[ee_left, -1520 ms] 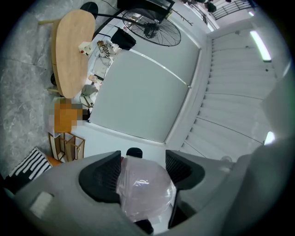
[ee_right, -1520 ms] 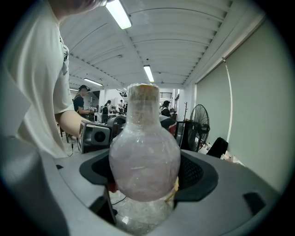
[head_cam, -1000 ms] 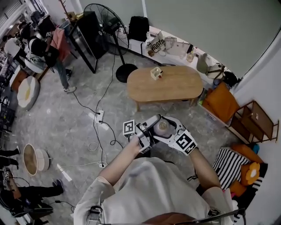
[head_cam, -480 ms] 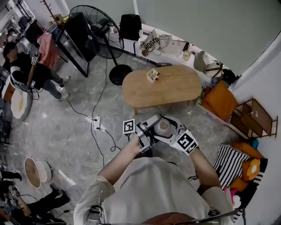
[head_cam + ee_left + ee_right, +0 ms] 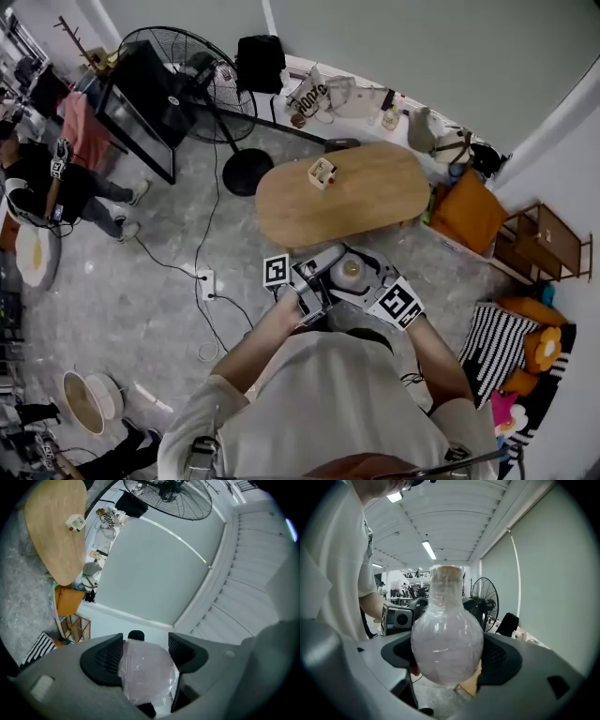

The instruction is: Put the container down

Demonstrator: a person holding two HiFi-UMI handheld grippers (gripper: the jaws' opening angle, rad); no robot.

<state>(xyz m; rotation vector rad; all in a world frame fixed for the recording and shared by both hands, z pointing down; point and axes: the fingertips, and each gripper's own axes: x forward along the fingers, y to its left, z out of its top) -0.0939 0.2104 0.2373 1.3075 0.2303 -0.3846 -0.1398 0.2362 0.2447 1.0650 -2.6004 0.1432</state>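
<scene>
Container: the container [image 5: 446,639] is a clear bottle with a round belly, a short neck and a tan stopper [image 5: 446,571]. A thin clear film covers it.
Place of the container: it is up in the air, in front of the person's chest, between the two grippers. It is on the near side of the table [image 5: 347,192], apart from it and not standing on it.
Left gripper: the left gripper [image 5: 145,654] has one dark jaw on each side of the container. Both jaws touch the film-covered glass, so it grips the container.
Right gripper: the right gripper [image 5: 447,660] is closed around the belly of the container. In the right gripper view the neck points up.
Grippers together: in the head view the two grippers are close together, with the container between them.
Table: it is oval and wooden, farther away than the grippers. A small box [image 5: 322,172] stands on its left part.
Fan: a big black fan [image 5: 178,70] stands at the far left on a round foot.
Floor: the grey floor [image 5: 141,309] carries cables and a white power strip [image 5: 206,281] to the left of the person.
Right side: an orange cushion [image 5: 466,214], a wooden rack [image 5: 544,244] and a striped cushion [image 5: 492,337] are along the right wall.
Other person: another person [image 5: 47,178] is at the far left.
</scene>
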